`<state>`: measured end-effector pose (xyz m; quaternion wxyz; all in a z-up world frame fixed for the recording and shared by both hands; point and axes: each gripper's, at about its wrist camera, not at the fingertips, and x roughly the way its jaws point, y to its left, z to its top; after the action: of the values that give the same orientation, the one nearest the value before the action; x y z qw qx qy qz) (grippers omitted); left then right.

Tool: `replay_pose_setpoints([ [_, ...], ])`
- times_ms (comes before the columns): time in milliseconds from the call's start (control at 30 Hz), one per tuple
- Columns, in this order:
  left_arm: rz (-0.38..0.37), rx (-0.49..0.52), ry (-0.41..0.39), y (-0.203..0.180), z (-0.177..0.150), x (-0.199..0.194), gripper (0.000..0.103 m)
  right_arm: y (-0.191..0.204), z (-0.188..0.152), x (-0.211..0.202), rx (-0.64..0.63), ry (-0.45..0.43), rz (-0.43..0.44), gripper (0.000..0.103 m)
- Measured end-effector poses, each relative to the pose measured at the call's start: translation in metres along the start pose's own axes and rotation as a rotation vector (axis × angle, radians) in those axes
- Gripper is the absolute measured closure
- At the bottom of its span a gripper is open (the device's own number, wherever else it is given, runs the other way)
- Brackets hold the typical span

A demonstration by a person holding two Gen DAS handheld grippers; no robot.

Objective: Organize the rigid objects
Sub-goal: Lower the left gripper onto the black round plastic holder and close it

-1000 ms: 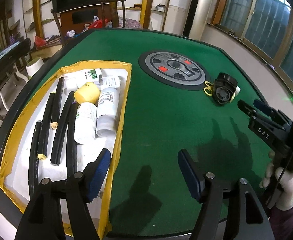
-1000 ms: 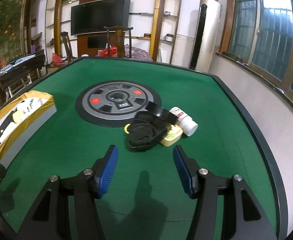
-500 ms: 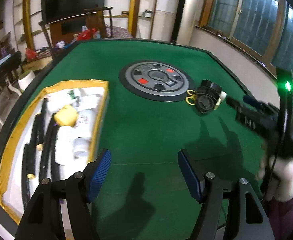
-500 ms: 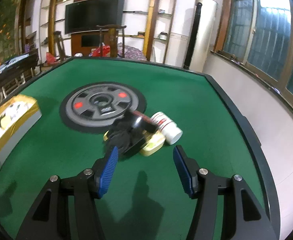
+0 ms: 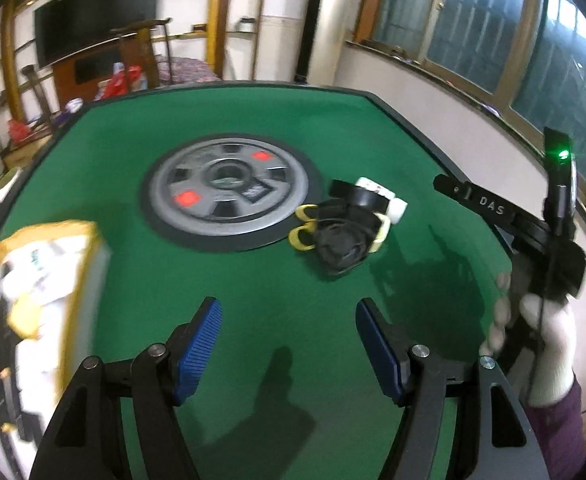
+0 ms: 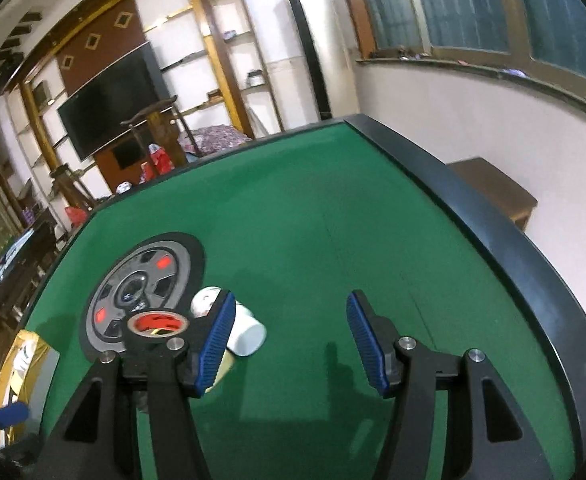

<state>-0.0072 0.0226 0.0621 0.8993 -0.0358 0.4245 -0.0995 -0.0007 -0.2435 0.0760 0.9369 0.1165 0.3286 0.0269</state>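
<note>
A small pile lies on the green table: a black round object [image 5: 339, 246], yellow-handled scissors [image 5: 302, 236], a black tape roll [image 5: 363, 198] and a white bottle [image 5: 391, 202]. My left gripper [image 5: 289, 344] is open and empty, short of the pile. In the right wrist view my right gripper [image 6: 291, 338] is open and empty, with the white bottle [image 6: 245, 330] just left of its left finger and the tape roll [image 6: 157, 322] behind that finger. A yellow-rimmed tray [image 5: 73, 232] with white bottles and black sticks is at the left.
A grey weight plate [image 5: 229, 190] on a black disc lies mid-table, also seen in the right wrist view [image 6: 145, 284]. The table's black raised rim [image 6: 493, 236] runs along the right. The right hand-held gripper [image 5: 533, 232] shows at the right of the left wrist view.
My left gripper has swung right, away from the tray, toward the pile. My right gripper has moved in close and tilted; the pile now sits at its left finger.
</note>
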Motion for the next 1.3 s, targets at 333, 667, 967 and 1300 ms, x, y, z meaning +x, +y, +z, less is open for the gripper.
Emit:
replay_pose_setpoints([
  [333, 0.073, 0.197, -0.074, -0.052, 0.050, 0.067, 0.029, -0.004, -0.004, 0.010, 0.032, 0.041, -0.016, 0.046],
  [667, -0.063, 0.175, 0.056, -0.047, 0.043, 0.081, 0.035, -0.004, -0.002, 0.016, 0.031, 0.052, -0.044, 0.046],
  [967, -0.255, 0.291, 0.135, -0.057, -0.015, 0.000, 0.034, -0.006, -0.004, 0.025, 0.048, 0.094, -0.047, 0.046],
  [1300, -0.188, 0.095, 0.139, -0.030, 0.000, 0.012, 0.034, -0.012, -0.010, 0.025, 0.076, 0.108, -0.048, 0.046],
])
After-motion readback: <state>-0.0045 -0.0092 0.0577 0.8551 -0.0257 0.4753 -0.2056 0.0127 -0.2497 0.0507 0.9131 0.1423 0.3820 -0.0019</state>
